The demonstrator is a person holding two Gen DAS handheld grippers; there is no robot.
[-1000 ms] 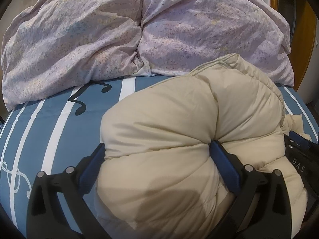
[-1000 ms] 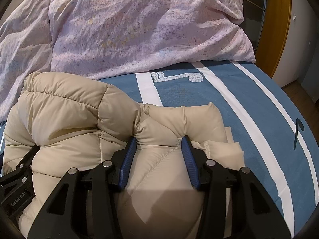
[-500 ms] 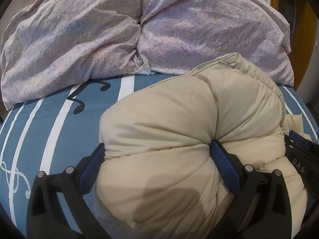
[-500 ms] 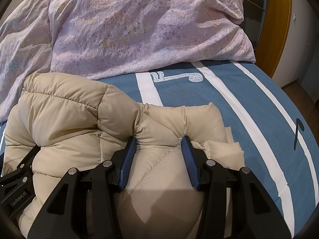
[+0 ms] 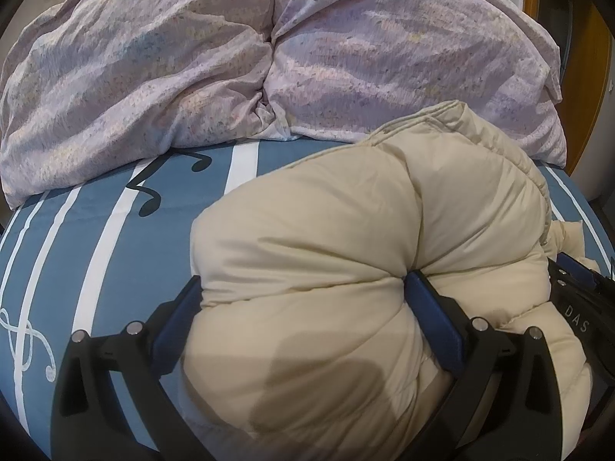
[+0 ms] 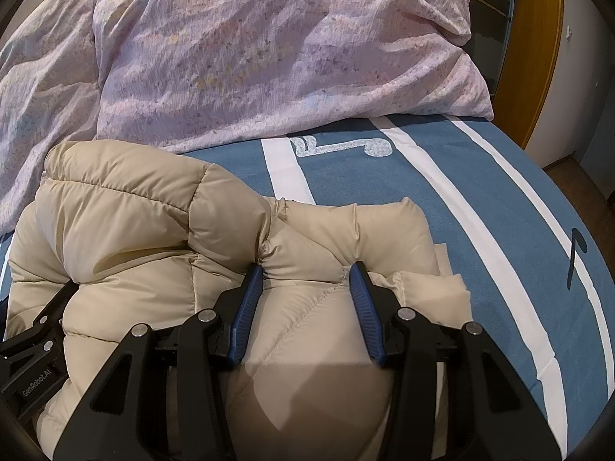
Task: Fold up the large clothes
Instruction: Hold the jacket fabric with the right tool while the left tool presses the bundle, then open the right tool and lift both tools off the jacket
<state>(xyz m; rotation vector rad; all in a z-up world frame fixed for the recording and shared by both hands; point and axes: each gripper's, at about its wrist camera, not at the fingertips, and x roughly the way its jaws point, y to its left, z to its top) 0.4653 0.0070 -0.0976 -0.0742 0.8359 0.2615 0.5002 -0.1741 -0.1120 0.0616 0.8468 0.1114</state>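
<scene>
Pinching the puffy beige quilted down jacket (image 5: 326, 269) bunched on the blue white-striped bedsheet (image 6: 480, 192), left gripper (image 5: 303, 288) and right gripper (image 6: 307, 272) risk slippery padding springing free, unfolding the bundle.

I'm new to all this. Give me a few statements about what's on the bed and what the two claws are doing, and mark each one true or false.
1. The left gripper squeezes the beige puffy jacket. True.
2. The right gripper is empty. False: its pads press into the jacket too.
3. The jacket lies on a plain white bedsheet. False: the bedsheet is blue with white stripes and music notes.
4. A crumpled lilac duvet lies behind the jacket. True.
</scene>
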